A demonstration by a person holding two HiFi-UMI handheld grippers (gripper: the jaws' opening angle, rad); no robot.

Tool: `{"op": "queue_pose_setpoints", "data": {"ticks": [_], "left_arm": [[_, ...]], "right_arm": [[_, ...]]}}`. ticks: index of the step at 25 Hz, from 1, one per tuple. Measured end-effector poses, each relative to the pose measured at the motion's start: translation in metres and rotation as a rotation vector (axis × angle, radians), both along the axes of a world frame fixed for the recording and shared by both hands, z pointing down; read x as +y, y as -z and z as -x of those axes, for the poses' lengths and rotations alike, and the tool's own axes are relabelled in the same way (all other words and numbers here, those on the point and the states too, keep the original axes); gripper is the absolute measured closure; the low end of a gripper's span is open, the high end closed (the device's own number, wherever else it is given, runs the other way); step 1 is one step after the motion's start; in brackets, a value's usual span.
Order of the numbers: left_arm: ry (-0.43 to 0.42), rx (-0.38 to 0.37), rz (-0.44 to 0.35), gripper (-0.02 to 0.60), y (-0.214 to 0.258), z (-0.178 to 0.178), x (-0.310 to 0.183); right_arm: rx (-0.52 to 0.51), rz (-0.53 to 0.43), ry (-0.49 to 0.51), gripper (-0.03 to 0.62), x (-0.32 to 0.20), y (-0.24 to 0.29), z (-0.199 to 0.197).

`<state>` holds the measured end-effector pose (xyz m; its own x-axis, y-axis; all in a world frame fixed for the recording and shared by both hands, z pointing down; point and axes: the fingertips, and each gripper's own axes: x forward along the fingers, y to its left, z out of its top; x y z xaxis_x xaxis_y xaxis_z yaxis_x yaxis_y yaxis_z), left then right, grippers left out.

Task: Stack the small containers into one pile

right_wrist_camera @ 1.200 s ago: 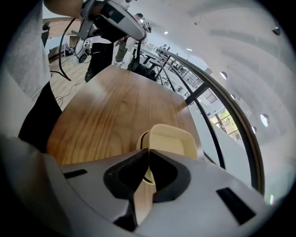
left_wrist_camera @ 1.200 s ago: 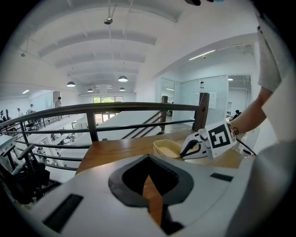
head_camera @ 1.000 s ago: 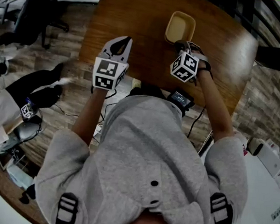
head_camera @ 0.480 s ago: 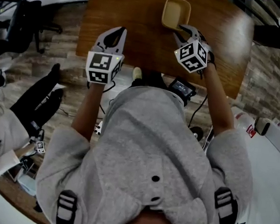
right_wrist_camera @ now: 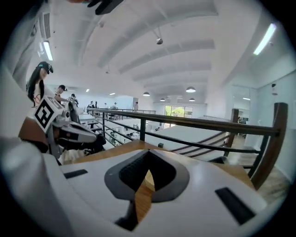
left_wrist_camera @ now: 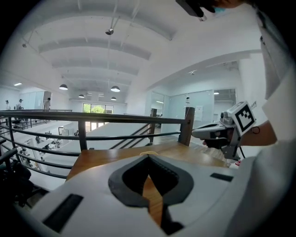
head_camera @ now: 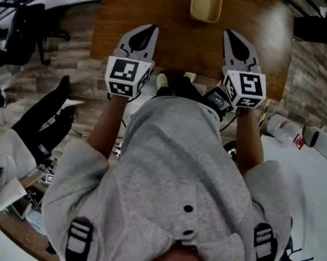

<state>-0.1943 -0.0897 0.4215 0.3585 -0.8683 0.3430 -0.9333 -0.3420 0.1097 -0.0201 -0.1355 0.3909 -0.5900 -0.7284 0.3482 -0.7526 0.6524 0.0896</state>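
Observation:
A pale yellow small container (head_camera: 206, 4) stands alone near the far edge of the wooden table (head_camera: 170, 48); how many are nested in it I cannot tell. My left gripper (head_camera: 154, 27) hovers over the table's near left part, shut and empty. My right gripper (head_camera: 228, 32) hovers at the near right, a little short of the container; its jaws have just closed with nothing between them. In the left gripper view only the container's rim (left_wrist_camera: 149, 152) peeks over the shut left gripper (left_wrist_camera: 148, 158). In the right gripper view the container (right_wrist_camera: 148, 179) shows through the right gripper's (right_wrist_camera: 149, 153) jaw gap.
A metal railing (right_wrist_camera: 194, 122) with a wooden post (left_wrist_camera: 186, 126) runs behind the table. Each gripper shows in the other's view, the right gripper (left_wrist_camera: 215, 133) and the left gripper (right_wrist_camera: 76, 133). A device with cables (head_camera: 217, 99) hangs at the table's near edge.
The right gripper left the container, drew back towards me, rose and rolled flat, going from open at the container's rim to shut. The left gripper rose slightly.

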Motion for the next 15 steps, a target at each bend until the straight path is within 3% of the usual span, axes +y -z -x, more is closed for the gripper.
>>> {"op": "queue_pose_setpoints", "data": {"ticks": [4, 11, 15], "left_arm": [[-0.029, 0.02, -0.025, 0.568, 0.009, -0.019, 0.021], [-0.005, 0.027, -0.039, 0.568, 0.014, -0.024, 0.033], [-0.015, 0.01, -0.029, 0.568, 0.018, -0.059, 0.057]], "right_arm": [[-0.001, -0.035, -0.048, 0.58, 0.023, 0.013, -0.022], [0.003, -0.037, -0.092, 0.579, 0.03, 0.015, -0.043], [-0.014, -0.037, -0.093, 0.579, 0.049, 0.02, -0.07]]}}
